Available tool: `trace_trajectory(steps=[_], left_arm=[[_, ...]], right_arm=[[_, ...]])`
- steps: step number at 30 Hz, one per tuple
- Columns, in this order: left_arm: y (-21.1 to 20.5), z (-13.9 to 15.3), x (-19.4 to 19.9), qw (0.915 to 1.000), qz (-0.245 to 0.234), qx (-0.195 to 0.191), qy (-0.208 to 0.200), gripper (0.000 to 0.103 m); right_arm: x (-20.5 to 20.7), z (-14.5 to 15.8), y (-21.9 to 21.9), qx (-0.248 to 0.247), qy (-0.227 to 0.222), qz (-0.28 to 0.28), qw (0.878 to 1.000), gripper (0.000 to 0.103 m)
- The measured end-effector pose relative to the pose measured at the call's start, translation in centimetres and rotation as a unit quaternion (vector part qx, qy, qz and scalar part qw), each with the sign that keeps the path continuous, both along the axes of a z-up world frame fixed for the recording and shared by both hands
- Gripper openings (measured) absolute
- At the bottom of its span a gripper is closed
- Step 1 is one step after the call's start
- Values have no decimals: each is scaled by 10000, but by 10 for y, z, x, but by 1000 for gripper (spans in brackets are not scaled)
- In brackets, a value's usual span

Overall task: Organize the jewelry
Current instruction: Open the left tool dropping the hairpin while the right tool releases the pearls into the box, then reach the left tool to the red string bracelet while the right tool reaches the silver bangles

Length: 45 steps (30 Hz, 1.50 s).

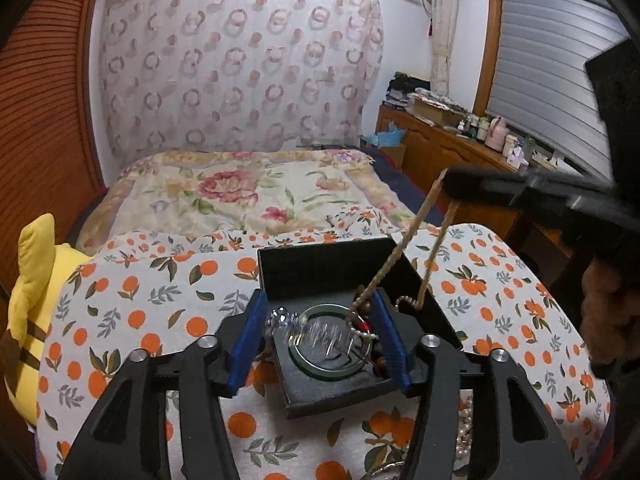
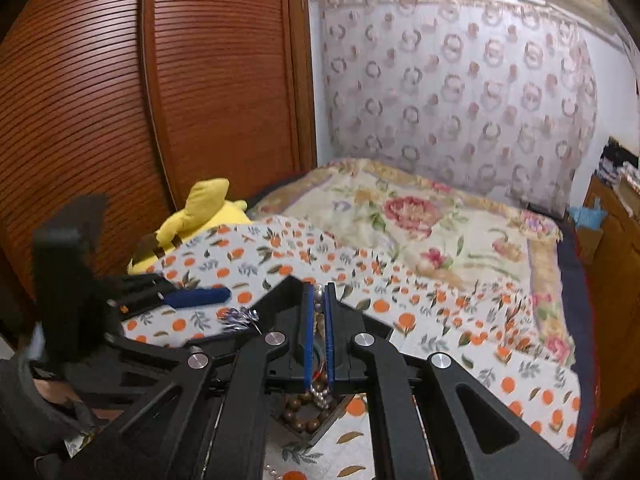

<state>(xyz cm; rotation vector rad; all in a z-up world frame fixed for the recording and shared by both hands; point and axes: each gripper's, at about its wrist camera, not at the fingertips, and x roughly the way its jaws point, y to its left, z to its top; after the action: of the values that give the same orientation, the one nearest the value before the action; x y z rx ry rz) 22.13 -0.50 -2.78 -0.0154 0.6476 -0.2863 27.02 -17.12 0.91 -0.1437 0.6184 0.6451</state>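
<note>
A black jewelry box (image 1: pixel 304 276) lies open on the orange-print cloth, with a green bangle (image 1: pixel 304 366) inside. My left gripper (image 1: pixel 319 297) hovers over the box, jaws apart. A blurred clear crystal ornament (image 1: pixel 310 330) with silver prongs sits between the pads, which do not visibly press on it. My right gripper (image 1: pixel 446 183) comes in from the upper right, shut on a tan cord necklace (image 1: pixel 400 248) whose two strands run down into the box. In the right wrist view the right gripper (image 2: pixel 319 288) pinches that cord, and brown wooden beads (image 2: pixel 306 416) hang below it.
A pearl strand (image 1: pixel 464 428) lies on the cloth (image 1: pixel 132 312) right of the box. A yellow plush toy (image 1: pixel 32 300) sits at the left edge. Behind are a bed with a floral blanket (image 1: pixel 240 192), a wooden wardrobe (image 2: pixel 100 100) and a cluttered dresser (image 1: pixel 460 148).
</note>
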Motion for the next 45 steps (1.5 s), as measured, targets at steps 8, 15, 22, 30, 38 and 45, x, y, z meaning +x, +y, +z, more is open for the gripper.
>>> trace_trajectory(steps=[8,15,22,30,38,45], left_arm=[[9,12,-19,9999,54,-5,-137,60],[26,17,-47,9997,142,-5,-178,62],[39,15,-77,9997,197,24,-154,62],[46,1,-122,9998,174,37,-51,72],[56,-27,-158,9994,222,53,250,75],[55,-49,-161,9980,108,103,621,75]], right_arm=[[3,-24,-2,39,294,-46,9995,6],[-2,-27,2,22,397,-87,9992,21],[-39,-22,-9,99,253,-198,9994,32],[-94,-47,-12,49,381,-52,9992,32],[-112,-86,7,-179,765,200,9967,23],[-102,-107,23,-318,1199,296,9918,13]])
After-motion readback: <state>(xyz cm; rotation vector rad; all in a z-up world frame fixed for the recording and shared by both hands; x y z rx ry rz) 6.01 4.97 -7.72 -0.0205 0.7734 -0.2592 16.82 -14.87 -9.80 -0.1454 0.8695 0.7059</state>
